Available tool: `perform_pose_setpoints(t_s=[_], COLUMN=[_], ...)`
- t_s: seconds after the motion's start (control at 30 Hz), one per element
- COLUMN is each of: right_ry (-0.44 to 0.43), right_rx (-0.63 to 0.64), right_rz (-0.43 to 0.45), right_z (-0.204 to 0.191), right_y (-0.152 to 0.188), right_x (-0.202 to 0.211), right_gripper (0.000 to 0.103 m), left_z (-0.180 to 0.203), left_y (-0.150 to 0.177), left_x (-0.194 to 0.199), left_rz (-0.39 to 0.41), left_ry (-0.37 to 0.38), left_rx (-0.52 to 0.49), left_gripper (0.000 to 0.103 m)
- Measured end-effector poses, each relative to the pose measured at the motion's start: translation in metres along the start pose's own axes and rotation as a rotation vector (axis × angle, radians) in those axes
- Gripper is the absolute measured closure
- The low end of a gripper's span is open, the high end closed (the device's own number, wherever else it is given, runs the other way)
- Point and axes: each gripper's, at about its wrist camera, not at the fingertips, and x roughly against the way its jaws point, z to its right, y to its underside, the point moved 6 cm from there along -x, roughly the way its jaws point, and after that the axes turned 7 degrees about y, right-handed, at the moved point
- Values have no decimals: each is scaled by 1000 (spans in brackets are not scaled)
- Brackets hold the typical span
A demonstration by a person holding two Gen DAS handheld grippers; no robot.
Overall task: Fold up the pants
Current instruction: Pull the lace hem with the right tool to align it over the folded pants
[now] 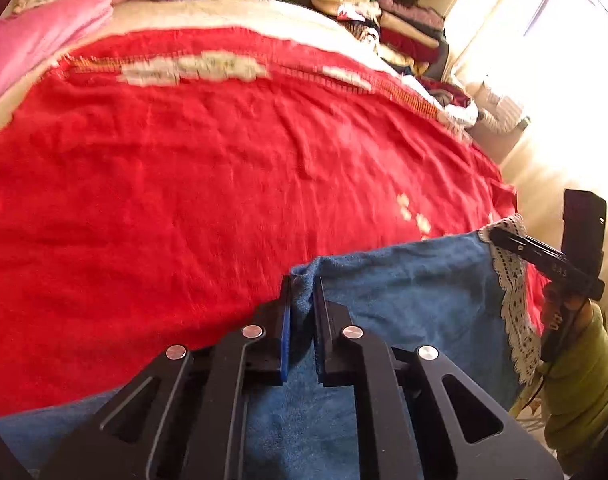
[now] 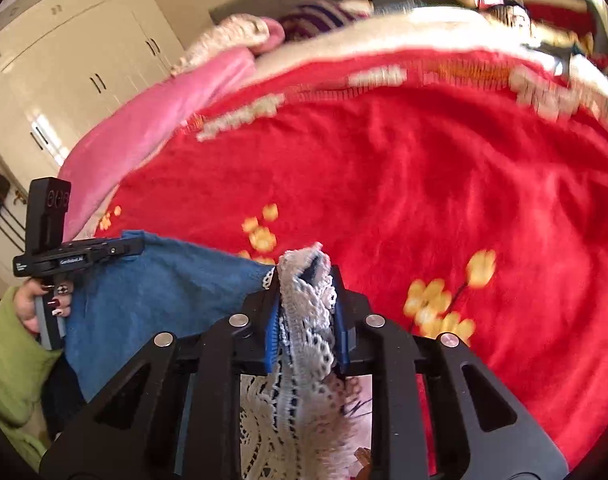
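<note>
Blue pants (image 1: 403,292): left gripper (image 1: 302,304) fingers clamped on plain corner, right gripper (image 2: 305,300) pinching lace hem (image 2: 307,320); keep edge taut, lay over red bed cover (image 1: 184,180)

Blue pants (image 1: 403,292) cut off by the bottom edge, blurred clothes pile (image 1: 399,24) beyond.

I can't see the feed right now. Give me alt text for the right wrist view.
The right tongs are shut on the white lace trim of the blue pants, held over a red blanket with yellow flowers. At the left, the left tongs grip the pants' other corner, held by a hand in a green sleeve.
</note>
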Motion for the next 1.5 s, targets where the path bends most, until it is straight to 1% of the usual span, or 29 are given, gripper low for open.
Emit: perform_pose_setpoints(t_s=[0.03, 0.1, 0.13, 0.23, 0.33, 0.4, 0.5, 0.53, 0.57, 0.6, 0.63, 0.67, 0.73, 0.77, 0.8, 0.83, 0.93, 1.03, 1.13, 1.23, 1.3, 1.37, 1.43, 1.5], right_ry=[7, 24, 38, 73, 134, 145, 178, 184, 193, 206, 215, 213, 201, 198, 198, 200, 195, 202, 191, 198, 193, 163, 141, 138], right_rx=[9, 39, 48, 60, 82, 83, 91, 87, 80, 78, 77, 66, 35, 22, 17, 13, -7, -20, -62, -99, -128, -172, -197, -202], right_rz=[23, 52, 50, -7, -91, -87, -87, -90, -89, -77, -53, -32, -10, 6, 12, 14, 3, -10, -44, -88, -97, -106, -129, -150], right_z=[0, 0, 2, 10, 16, 17, 17, 17, 17, 16, 15, 14, 13, 12, 11, 9, 6, 3, 4, 6, 7, 6, 4, 1], right_y=[-8, -18, -23, -24, -11, -8, -8, -8, -9, -11, -13, -14, -13, -11, -8, -2, 17, 35, 61, 85, 95, 104, 113, 120], right_x=[6, 9, 7, -15, -45, -49, -47, -46, -42, -36, -25, -16, 0, 10, 18, 27, 47, 62, 76, 81, 82, 81, 75, 68], right_gripper=[89, 89, 89, 89, 88, 87, 82, 78, 75, 70, 67, 65, 56, 55, 52, 51, 49, 49, 49, 49, 49, 49, 49, 49], left_z=[3, 6, 7, 2, -6, -8, -11, -12, -13, -12, -12, -11, -8, -7, -6, -4, 5, 14, 22, 23, 20, 16, 12, 9], left_y=[-6, -10, -11, -9, 0, 4, 6, 5, 5, 5, 4, 5, 8, 10, 12, 15, 28, 45, 70, 94, 107, 116, 120, 122], left_x=[3, 1, -1, -15, -31, -33, -32, -29, -26, -21, -15, -7, 10, 16, 22, 28, 45, 54, 61, 64, 65, 63, 61, 58], left_rz=[17, 21, 21, 7, -13, -5, 9, 16, 23, 34, 46, 62, 91, 99, 107, 114, 125, 126, 104, 74, 54, 24, 16, 6], left_ry=[-4, -22, -33, -76, -114, -130, -122, -118, -121, -130, -140, -145, -150, -156, -161, -163, -147, -150, -126, -117, -131, -154, -167, -183], left_rx=[-11, -30, -36, -46, -37, -44, -36, -27, -22, -18, -19, -22, -29, -33, -35, -37, -50, -77, -76, -66, -55, -34, -24, -18], left_gripper=[97, 97, 97, 97, 96, 94, 92, 88, 80, 74, 65, 63, 62, 58, 50, 46, 46, 41, 41, 41, 41, 41, 41, 41])
